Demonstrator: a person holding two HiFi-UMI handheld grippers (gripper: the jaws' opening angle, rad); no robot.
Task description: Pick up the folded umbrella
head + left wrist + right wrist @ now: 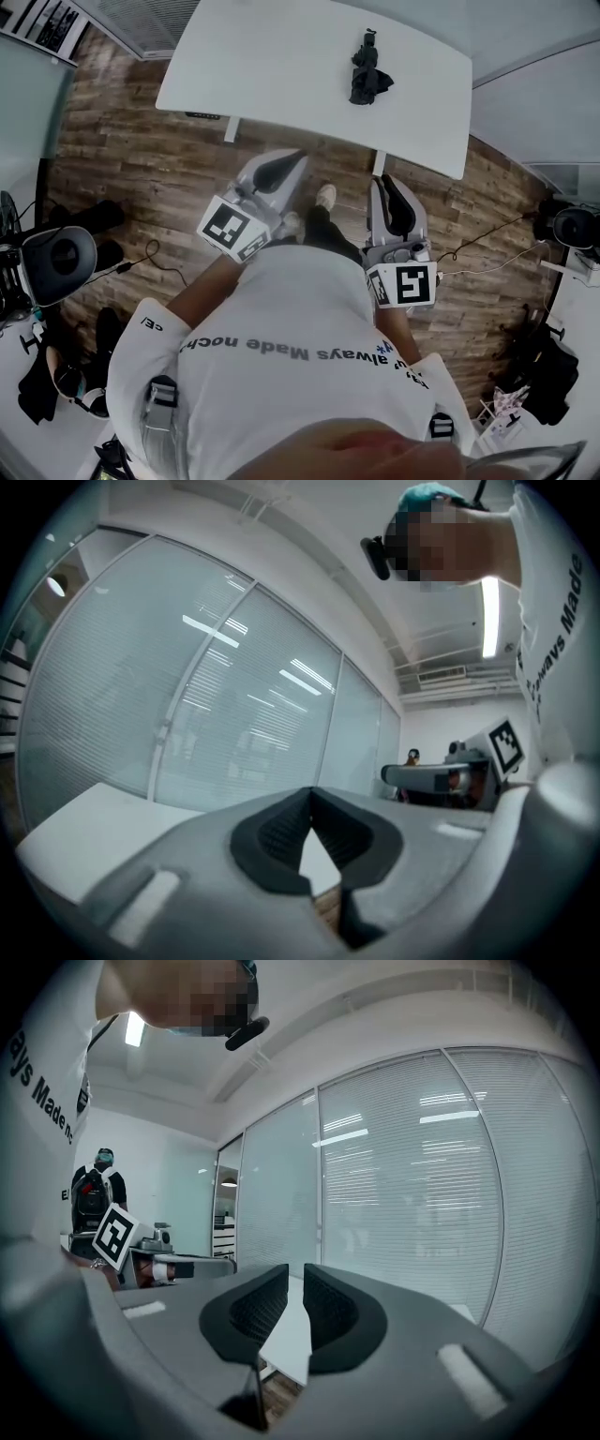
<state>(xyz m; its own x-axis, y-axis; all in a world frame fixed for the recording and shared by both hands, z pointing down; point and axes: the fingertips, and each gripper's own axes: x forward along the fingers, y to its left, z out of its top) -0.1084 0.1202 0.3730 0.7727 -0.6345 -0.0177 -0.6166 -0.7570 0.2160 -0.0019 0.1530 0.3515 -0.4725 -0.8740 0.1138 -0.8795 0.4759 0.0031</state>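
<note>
The folded black umbrella [367, 70] lies on the white table [281, 66], toward its far right part. Both grippers hang over the wooden floor, short of the table's near edge and well apart from the umbrella. My left gripper [291, 161] is shut, its tips meeting with nothing between them [311, 793]. My right gripper [386, 185] is also shut and empty [295, 1271]. Neither gripper view shows the umbrella; only the pale table top [94, 832] shows beyond the jaws.
Two table legs [231, 129] stand ahead of the grippers. An office chair [61, 262] and cables [150, 258] sit at the left, dark bags [548, 375] at the right. Glass walls with blinds [422, 1176] stand behind the table. A person [94, 1190] stands far off.
</note>
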